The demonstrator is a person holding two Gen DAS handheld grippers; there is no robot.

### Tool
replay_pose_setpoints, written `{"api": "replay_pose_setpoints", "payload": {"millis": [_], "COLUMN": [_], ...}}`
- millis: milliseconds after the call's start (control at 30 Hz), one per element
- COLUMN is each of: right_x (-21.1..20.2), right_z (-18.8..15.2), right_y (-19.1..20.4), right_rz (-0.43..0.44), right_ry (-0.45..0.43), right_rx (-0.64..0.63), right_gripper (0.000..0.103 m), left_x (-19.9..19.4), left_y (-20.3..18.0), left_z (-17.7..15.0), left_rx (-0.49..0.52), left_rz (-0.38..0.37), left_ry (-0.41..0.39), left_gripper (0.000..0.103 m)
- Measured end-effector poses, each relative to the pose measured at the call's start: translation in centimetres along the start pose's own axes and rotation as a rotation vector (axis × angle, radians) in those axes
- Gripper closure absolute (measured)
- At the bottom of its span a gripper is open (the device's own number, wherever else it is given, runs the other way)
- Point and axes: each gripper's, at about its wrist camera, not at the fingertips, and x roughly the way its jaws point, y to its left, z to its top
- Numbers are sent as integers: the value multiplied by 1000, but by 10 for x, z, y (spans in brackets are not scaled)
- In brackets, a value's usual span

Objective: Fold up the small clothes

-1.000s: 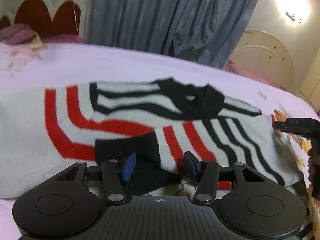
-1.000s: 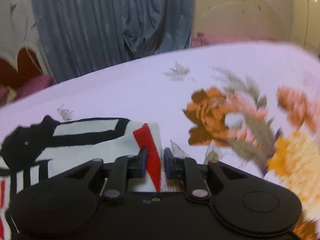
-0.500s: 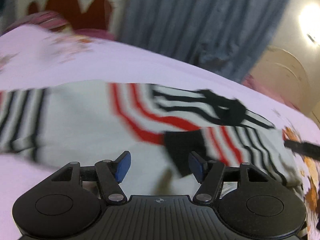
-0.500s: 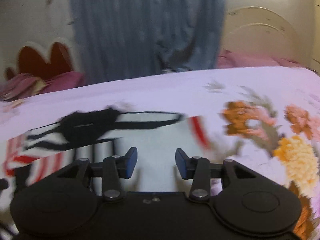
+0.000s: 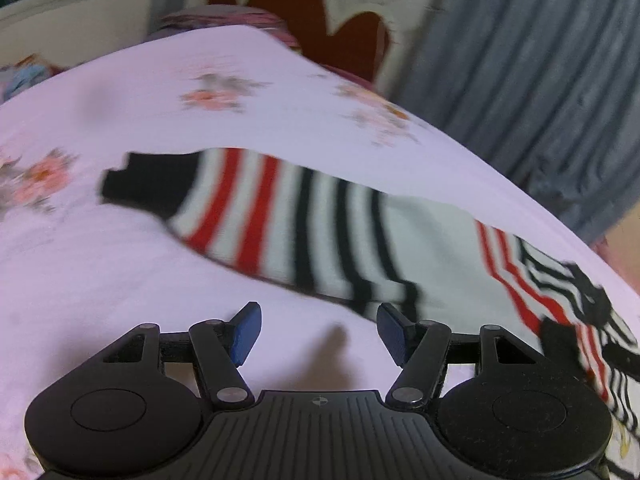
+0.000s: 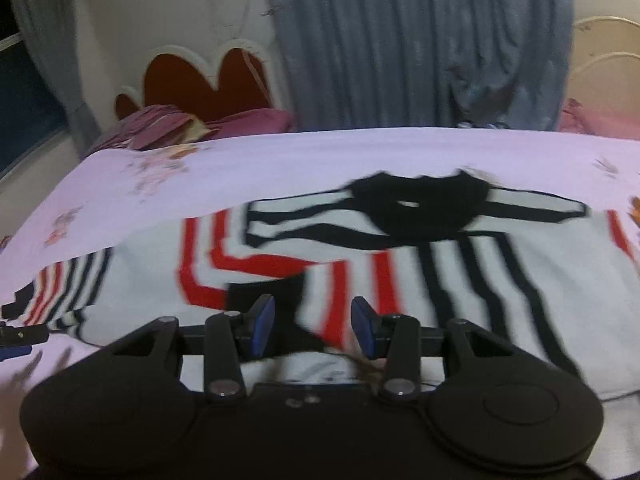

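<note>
One striped sweater (image 6: 400, 264) lies on one bed (image 6: 320, 152). Two hand-held grippers show: the left hand-held gripper (image 5: 319, 330) and the right hand-held gripper (image 6: 313, 326), each with two blue pads. One grey curtain (image 6: 400, 40) hangs behind, beside one red headboard (image 6: 208, 80).

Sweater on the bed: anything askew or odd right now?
Lopsided fold. One sleeve is folded in across the striped sweater, while the other sleeve lies stretched out on the bed sheet. No damage visible; both views are blurred.
</note>
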Motion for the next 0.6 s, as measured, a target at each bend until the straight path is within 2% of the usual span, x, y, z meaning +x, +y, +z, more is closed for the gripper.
{"api": "replay_pose_setpoints", "payload": {"millis": [133, 267, 367, 400, 433, 467, 533, 600], "right_x": [10, 22, 31, 33, 36, 38, 44, 55], "right_z": [-1, -4, -5, -5, -4, -3, -2, -4], "right_y": [28, 47, 53, 54, 55, 56, 57, 58], "right_rz": [24, 29, 16, 8, 2, -5, -20, -38], "right_ry": [10, 26, 38, 40, 42, 41, 41, 60], "right_rx": [-40, -69, -79, -79, -79, -79, -83, -91], "right_gripper": [62, 62, 62, 62, 62, 62, 62, 62], "left_x": [15, 35, 51, 56, 60, 64, 72, 73], "left_y": [31, 61, 68, 69, 71, 73, 76, 73], "left_z": [6, 15, 26, 28, 31, 33, 35, 39], "left_rx": [-80, -190, -244, -262, -274, -286, -305, -279], "left_rz": [14, -31, -65, -69, -59, -51, -54, -53], "left_ry": [10, -1, -32, -45, -52, -52, -56, -72], "left_gripper": [40, 40, 41, 46, 69, 83, 92, 98]}}
